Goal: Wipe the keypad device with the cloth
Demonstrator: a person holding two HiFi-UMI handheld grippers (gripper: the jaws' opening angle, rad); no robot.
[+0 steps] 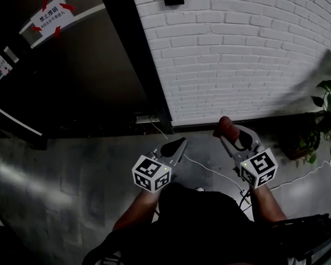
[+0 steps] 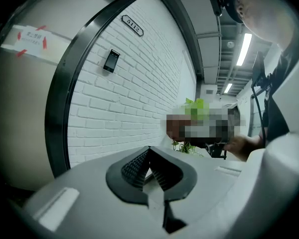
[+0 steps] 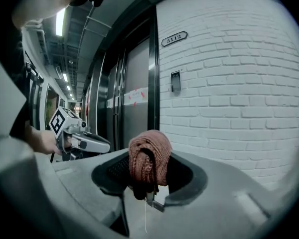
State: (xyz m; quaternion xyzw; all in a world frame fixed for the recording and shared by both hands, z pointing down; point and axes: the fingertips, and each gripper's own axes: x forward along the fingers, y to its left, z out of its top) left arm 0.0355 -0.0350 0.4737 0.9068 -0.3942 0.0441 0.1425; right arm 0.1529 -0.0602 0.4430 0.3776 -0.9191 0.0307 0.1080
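Right tool (image 3: 148, 180) clamping cloth (image 3: 150, 153), keypad device (image 3: 175, 81) wall-mounted

- White brick wall (image 1: 237, 48), rt of black door frame (image 1: 138, 54).
- Paper sign (image 1: 51, 16) w/ red tape bits, on dark door (image 1: 88, 76).
- No. plate "5112" (image 3: 174, 38) high on wall.
- Potted plant (image 1: 326, 117) by wall, far rt.
- White cable (image 1: 209, 170) on grey floor (image 1: 71, 192).

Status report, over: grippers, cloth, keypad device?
Left gripper shut, empty. Right gripper shut on the cloth. Keypad device up on the brick wall, not yet touched. Nothing between.
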